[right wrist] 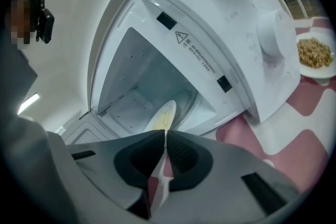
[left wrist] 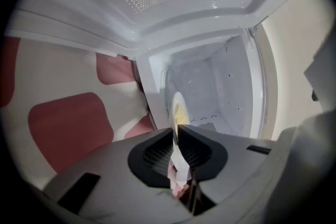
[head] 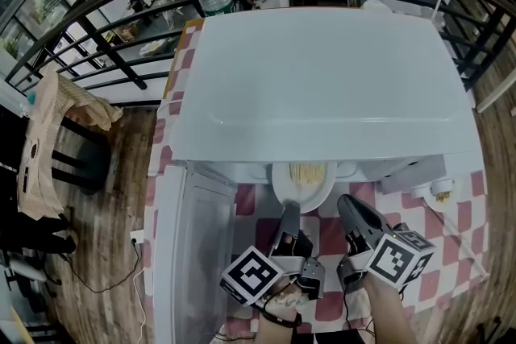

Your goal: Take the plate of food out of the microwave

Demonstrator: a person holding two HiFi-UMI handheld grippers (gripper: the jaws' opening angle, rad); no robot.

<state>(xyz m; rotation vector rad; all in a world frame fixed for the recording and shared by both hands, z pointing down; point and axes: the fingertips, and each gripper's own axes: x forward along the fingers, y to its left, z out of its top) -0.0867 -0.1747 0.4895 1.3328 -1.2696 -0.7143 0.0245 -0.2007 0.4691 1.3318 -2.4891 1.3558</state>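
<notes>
The plate (head: 300, 183) sat half out of the open microwave (head: 322, 84), its near rim pinched in the left gripper's (head: 289, 209) jaws, the right gripper's (head: 345, 205) jaws slightly apart beside its right rim; drawing it clear onto the desk (head: 322, 236) remained.

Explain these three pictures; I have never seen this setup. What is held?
A person holds a hand-held gripper in each hand. One picture comes from a head camera looking down; the others come from cameras on the grippers. A microwave, door open, stands on a checked tablecloth, with another dish of food beside it. The left hand-held gripper pinches the rim of the plate of food at the microwave's mouth. The right hand-held gripper has its tips at that rim; a grip cannot be confirmed.
</notes>
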